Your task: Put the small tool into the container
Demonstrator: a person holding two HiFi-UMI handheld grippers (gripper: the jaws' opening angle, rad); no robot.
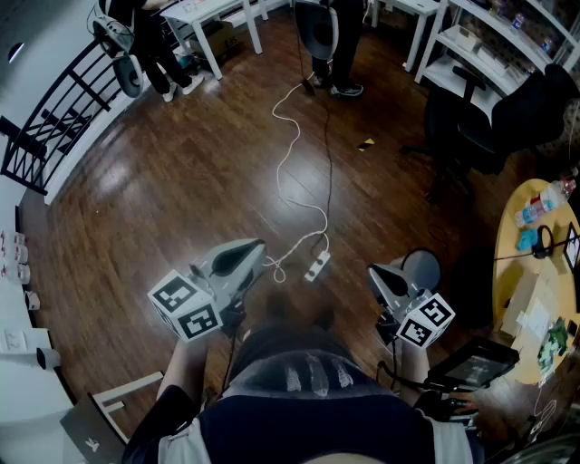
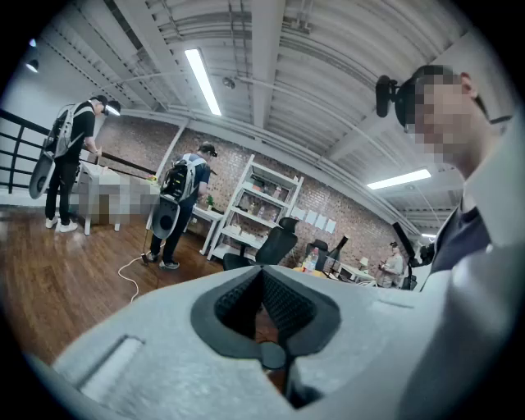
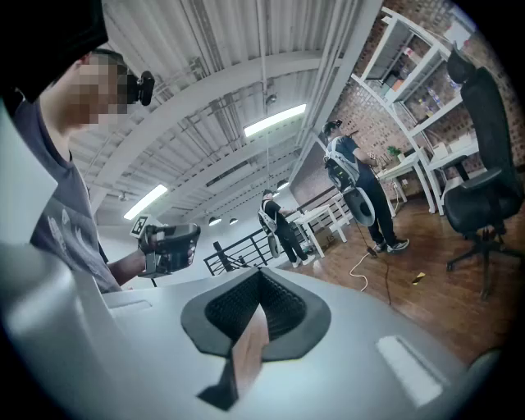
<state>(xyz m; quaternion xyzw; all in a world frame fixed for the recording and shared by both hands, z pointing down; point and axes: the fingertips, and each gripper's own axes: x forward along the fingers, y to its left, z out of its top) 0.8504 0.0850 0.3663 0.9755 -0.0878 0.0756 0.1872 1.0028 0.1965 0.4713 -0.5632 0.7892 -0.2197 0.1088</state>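
Note:
I see no small tool and no container that I can tell apart in any view. In the head view my left gripper (image 1: 257, 251) is held level over the wooden floor in front of the person's body, jaws together and empty. My right gripper (image 1: 373, 273) is held at the same height to the right, also shut with nothing in it. The left gripper view shows the left gripper (image 2: 262, 272) with its ribbed pads meeting at the tip. In the right gripper view the right gripper (image 3: 261, 276) is closed too, and the left gripper (image 3: 168, 247) shows beyond it in a hand.
A white cable with a power strip (image 1: 316, 265) lies on the floor just ahead. Black office chairs (image 1: 489, 118) and a round yellow table (image 1: 509, 258) with clutter stand at the right. A black railing (image 1: 54, 118) runs at the left. People stand by white tables (image 1: 213, 18) at the back.

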